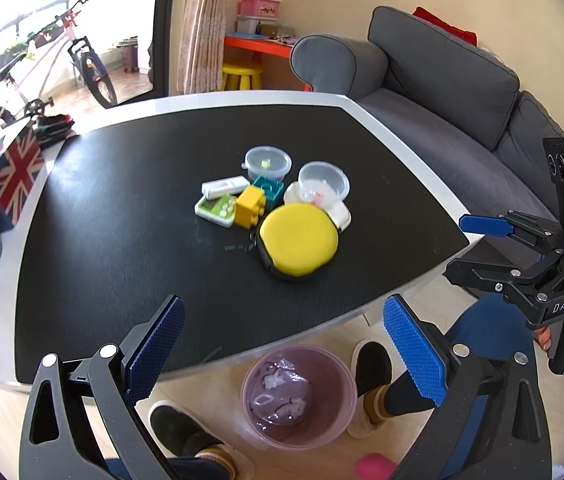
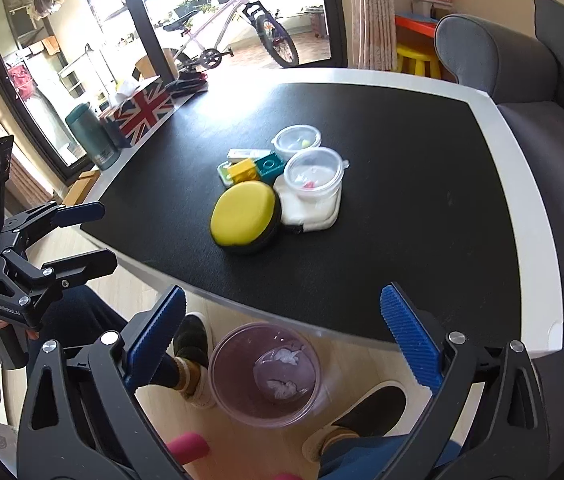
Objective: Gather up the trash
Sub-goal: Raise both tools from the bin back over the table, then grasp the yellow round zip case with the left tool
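Observation:
A purple bin (image 1: 299,396) stands on the floor at the table's near edge, with crumpled white tissues (image 1: 274,380) inside; it also shows in the right wrist view (image 2: 264,374). On the black table (image 1: 122,240) lies a cluster: a yellow round case (image 1: 298,238), two clear lidded cups (image 1: 268,162) (image 1: 323,180), a yellow brick (image 1: 249,206), a teal brick (image 1: 269,190), a white pack (image 1: 224,187), a green-white box (image 1: 216,210) and a white wad (image 2: 309,208). My left gripper (image 1: 283,344) is open and empty above the bin. My right gripper (image 2: 282,336) is open and empty.
A Union Jack tissue box (image 1: 14,172) and a dark green flask (image 2: 92,136) stand at the table's left edge. A grey sofa (image 1: 441,80) runs along the right. The person's slippered feet (image 1: 369,384) flank the bin. A pink object (image 1: 373,466) lies on the floor.

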`<state>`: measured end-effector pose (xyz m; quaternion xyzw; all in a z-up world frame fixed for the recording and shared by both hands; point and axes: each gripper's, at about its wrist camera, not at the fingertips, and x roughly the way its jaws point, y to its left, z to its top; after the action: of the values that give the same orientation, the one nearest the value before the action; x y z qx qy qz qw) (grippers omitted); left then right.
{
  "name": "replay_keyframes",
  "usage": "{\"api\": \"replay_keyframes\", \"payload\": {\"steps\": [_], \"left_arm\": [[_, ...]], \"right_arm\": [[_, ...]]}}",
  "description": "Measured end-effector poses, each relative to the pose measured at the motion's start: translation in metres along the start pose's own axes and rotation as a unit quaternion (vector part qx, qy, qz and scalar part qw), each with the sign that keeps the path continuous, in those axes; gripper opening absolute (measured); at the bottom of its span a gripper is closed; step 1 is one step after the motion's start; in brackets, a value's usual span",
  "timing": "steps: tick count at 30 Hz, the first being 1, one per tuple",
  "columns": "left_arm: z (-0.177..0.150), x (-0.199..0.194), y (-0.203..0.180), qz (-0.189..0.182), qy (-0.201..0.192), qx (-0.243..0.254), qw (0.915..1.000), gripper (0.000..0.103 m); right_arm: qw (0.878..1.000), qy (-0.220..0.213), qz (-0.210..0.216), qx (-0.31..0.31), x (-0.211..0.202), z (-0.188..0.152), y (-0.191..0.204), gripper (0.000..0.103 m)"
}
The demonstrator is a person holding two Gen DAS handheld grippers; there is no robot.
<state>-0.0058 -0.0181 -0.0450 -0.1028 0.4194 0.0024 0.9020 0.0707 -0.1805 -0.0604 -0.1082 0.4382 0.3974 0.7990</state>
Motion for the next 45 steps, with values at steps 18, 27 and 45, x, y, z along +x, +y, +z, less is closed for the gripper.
{"api": "replay_keyframes", "payload": {"steps": [18, 27, 45], "left_arm": [[0.046, 0.060, -0.004, -0.024, 0.046, -0.002, 0.9987, 0.096], [0.052, 0.105, 0.001, -0.028, 0.088, -0.029, 0.9953, 0.095], [0.045, 0.130, -0.009, -0.017, 0.094, -0.028, 0.9950, 0.080]], "right_arm": [[1.000, -0.003, -0.025, 0.013, -0.003, 0.022, -0.022, 0.098], [0.999, -0.002, -0.031, 0.020, -0.005, 0.020, -0.030, 0.098], [0.999, 0.004, -0.030, 0.026, 0.002, 0.017, -0.035, 0.097]]}}
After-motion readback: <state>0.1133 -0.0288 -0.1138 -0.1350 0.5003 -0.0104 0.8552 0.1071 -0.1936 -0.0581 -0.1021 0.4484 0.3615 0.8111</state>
